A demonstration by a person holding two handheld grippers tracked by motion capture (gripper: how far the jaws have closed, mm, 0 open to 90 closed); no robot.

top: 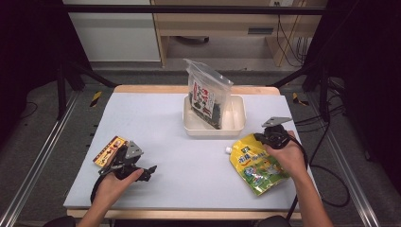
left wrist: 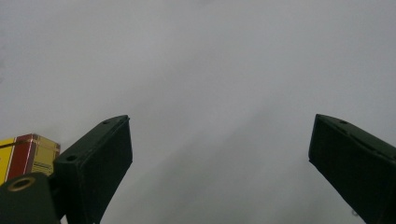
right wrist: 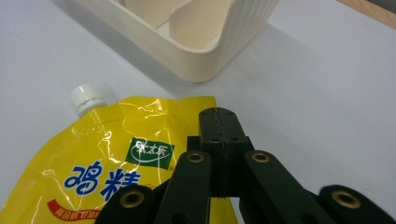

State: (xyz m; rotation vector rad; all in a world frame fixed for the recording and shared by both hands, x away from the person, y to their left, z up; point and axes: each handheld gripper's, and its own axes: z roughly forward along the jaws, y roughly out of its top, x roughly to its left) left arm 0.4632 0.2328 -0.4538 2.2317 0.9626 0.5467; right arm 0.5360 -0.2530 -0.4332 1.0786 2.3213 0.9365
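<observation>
Tabletop (top: 156, 142) is slick, so anything you nudge slides. The tray (top: 236, 124) sits mid-back with a clear snack bag (top: 208, 94) standing upright in its left part; bump it while loading and it tips out. The yellow spout pouch (top: 257, 165) lies flat near the front right, cap (right wrist: 88, 98) pointing toward the tray. Your right gripper (right wrist: 219, 122) is closed with nothing visibly pinched, resting over the pouch's top edge; grab from there and the floppy film may slip or fold. Your left gripper (left wrist: 219, 163) is open, empty, just beside the small flat packet (top: 109, 150); a careless swing knocks it off.
</observation>
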